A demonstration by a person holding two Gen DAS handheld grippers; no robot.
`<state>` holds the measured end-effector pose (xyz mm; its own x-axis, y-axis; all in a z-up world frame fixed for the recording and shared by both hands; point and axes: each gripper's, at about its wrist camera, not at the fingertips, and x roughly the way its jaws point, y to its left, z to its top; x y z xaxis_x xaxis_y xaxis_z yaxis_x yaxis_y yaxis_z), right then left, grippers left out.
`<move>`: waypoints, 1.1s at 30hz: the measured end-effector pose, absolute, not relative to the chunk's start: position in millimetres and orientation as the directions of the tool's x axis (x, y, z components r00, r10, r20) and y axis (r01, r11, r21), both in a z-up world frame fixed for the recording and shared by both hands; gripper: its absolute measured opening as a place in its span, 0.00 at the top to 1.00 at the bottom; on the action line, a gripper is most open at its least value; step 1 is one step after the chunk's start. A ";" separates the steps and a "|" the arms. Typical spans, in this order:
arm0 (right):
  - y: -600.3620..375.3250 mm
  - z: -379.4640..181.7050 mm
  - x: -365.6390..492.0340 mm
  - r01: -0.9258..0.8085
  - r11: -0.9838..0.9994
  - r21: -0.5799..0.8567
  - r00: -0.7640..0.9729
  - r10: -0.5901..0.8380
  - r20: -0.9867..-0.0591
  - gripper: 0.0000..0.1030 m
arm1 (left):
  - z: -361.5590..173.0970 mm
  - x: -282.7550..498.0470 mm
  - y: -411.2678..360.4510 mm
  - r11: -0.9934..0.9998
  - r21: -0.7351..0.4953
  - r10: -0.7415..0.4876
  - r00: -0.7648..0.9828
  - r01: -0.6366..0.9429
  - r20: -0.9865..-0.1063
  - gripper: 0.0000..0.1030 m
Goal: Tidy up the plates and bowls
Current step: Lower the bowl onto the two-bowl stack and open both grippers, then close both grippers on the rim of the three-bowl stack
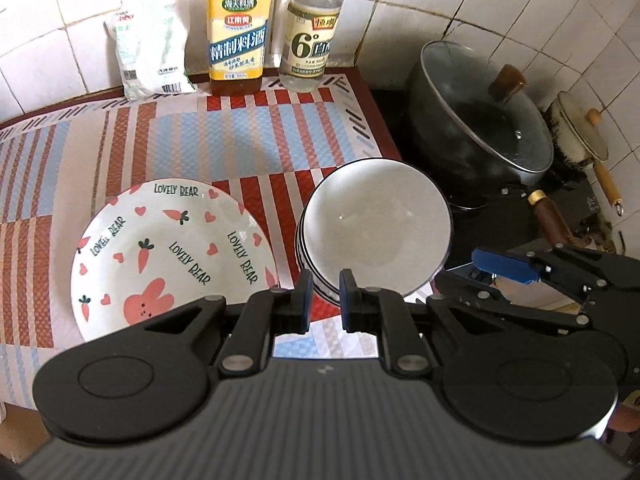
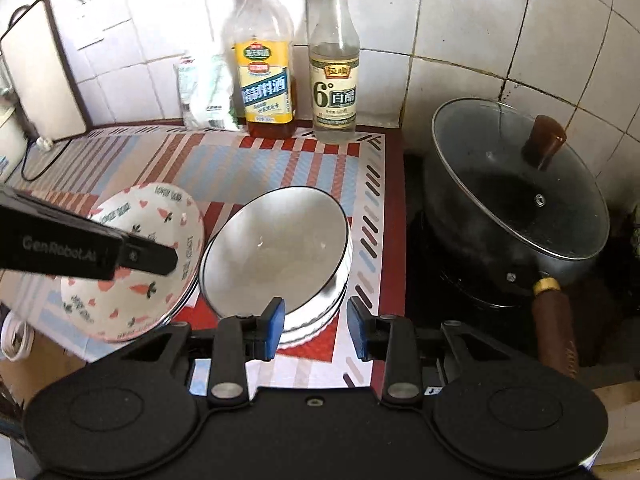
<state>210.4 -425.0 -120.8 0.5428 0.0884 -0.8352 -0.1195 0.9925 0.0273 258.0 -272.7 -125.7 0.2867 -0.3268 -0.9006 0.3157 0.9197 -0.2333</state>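
Note:
A white plate [image 1: 172, 256] printed with carrots and "LOVELY BEAR" lies on the striped mat [image 1: 224, 140]. Just to its right stands a stack of white bowls [image 1: 376, 228] with dark rims. My left gripper [image 1: 325, 300] hovers in front of the gap between plate and stack, shut with nothing in it. In the right wrist view its black body [image 2: 80, 248] reaches over the carrot plate [image 2: 136, 280]. My right gripper [image 2: 316, 326] is open at the near side of the bowl stack [image 2: 276, 244], its pads clear of the rim. One of its blue fingers [image 1: 504, 266] shows right of the stack.
Two bottles [image 2: 266, 80] [image 2: 334, 80] and a white bag [image 2: 208, 96] line the tiled back wall. A dark pot with a glass lid [image 2: 516, 200] sits on the stove to the right, its brown handle [image 2: 554, 328] pointing forward. A small pan [image 1: 580, 136] stands behind it. A flat board [image 2: 40, 72] leans at the far left.

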 end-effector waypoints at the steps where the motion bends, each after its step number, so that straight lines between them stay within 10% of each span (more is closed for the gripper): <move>1: -424.9 -118.4 207.5 -0.129 0.992 0.019 0.544 0.087 -0.834 0.57 | -123.0 254.9 -270.9 0.919 -0.237 -0.331 0.290 0.315 -0.898 0.88; 33: -410.4 -68.9 116.6 -0.209 0.978 -0.028 0.662 0.120 -0.740 0.30 | -83.5 158.9 -225.1 0.900 -0.292 -0.425 0.500 0.324 -0.755 0.66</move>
